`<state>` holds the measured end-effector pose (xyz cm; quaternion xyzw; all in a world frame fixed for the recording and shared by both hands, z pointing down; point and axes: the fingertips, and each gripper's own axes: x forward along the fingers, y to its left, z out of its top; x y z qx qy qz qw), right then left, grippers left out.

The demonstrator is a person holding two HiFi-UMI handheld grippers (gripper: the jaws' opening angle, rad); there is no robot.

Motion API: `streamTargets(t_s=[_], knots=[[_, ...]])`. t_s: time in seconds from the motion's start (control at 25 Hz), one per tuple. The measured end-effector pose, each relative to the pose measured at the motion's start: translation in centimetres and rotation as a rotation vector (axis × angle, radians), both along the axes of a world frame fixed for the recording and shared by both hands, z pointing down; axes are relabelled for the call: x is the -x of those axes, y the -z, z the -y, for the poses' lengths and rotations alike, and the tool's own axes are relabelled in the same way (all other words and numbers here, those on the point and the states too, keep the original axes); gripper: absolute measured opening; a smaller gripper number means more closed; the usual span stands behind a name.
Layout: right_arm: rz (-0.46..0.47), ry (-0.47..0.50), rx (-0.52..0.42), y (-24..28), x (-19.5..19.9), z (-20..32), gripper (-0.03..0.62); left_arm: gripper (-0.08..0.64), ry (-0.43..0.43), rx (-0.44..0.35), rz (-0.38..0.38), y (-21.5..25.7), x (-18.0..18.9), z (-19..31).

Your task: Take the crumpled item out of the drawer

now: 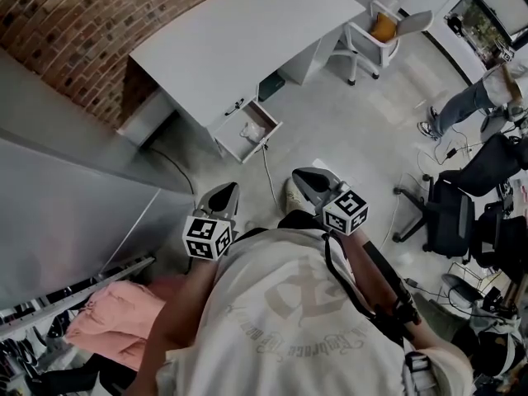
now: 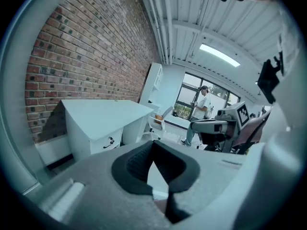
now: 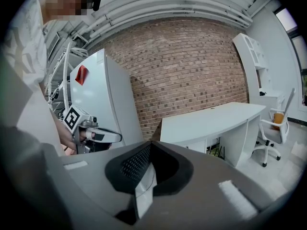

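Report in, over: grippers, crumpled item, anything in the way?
Left gripper and right gripper shut, empty, near body. Crumpled item in open drawer, untouched. Cable on floor before drawer.

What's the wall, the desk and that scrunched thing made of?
Wall: rough brick, mortar lines showing.
Desk: smooth matte white panels, perhaps laminate or painted wood.
Crumpled item in the drawer: white, creased, probably paper or thin plastic; hard to tell.
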<state>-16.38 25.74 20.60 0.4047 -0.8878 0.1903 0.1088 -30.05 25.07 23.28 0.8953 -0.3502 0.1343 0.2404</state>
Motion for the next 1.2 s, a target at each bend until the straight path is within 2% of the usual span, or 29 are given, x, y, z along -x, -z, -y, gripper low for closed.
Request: streamTargets(t_s=[0.4,1.2], knots=[[0.001,0.019,0.016,-1.1,-1.9,3.5,0.008,0.004,0.031,0.011,0.019,-0.6,-1.1,2.3],[0.005,0.196,0.079,-5.6,-8.1,15.7,0.008,0.003,0.152,0.074,0.069,-4.1,-8.5,11.4]])
